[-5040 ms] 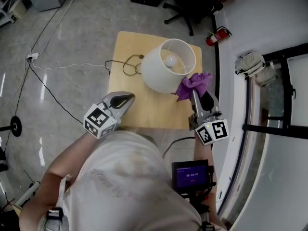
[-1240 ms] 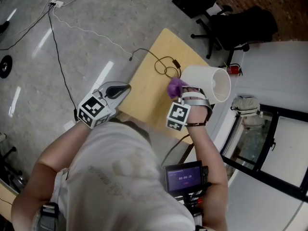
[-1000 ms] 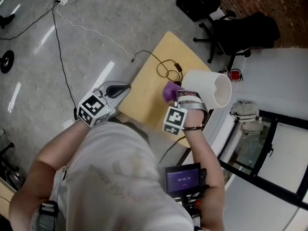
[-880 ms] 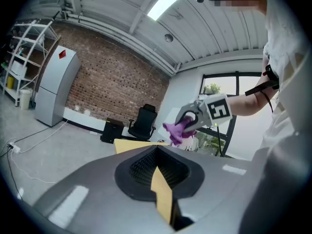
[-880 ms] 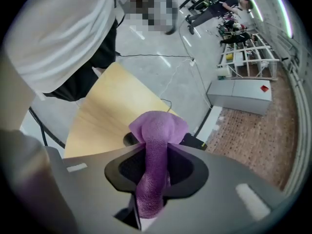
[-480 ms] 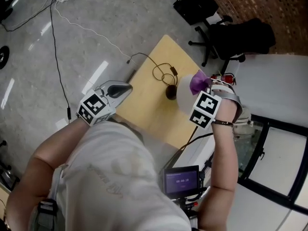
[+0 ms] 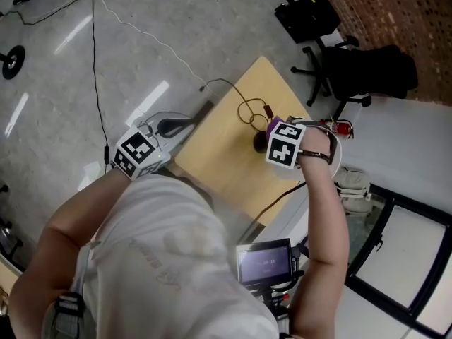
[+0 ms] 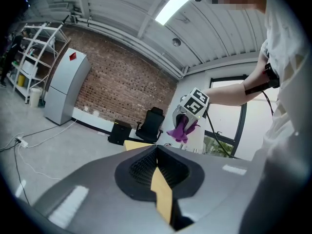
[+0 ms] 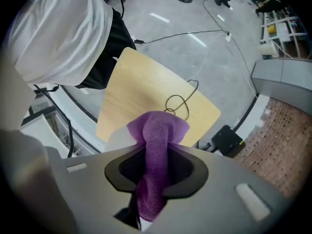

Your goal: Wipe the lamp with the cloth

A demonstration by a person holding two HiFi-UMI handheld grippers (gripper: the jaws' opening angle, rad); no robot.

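Right gripper (image 9: 156, 152): its jaws are closed on a purple cloth (image 9: 157, 126), which fills the gap between them and bunches out past the tips; the gripper points steeply down.
Cloth: it is pinched in the right gripper and hangs right at the lamp (image 8: 196, 135). From the left gripper view it lies in front of the white shade, but whether it presses on the shade cannot be told.
Lamp: it stands at the far right corner of the table (image 7: 219, 154). In the head view the right hand and its marker cube cover most of the shade, and the dark foot (image 7: 260, 143) shows just beside them.
Left gripper (image 8: 157, 149): the jaws are drawn together at the tips with nothing between them. It is held near level over the near left edge of the table, well apart from the lamp.
Cord (image 7: 248, 109): a dark loop lies on the table top near the lamp's foot, and one strand runs off the far edge.
Surroundings: a black office chair (image 7: 367, 69) stands beyond the table on a grey floor (image 7: 106, 62).
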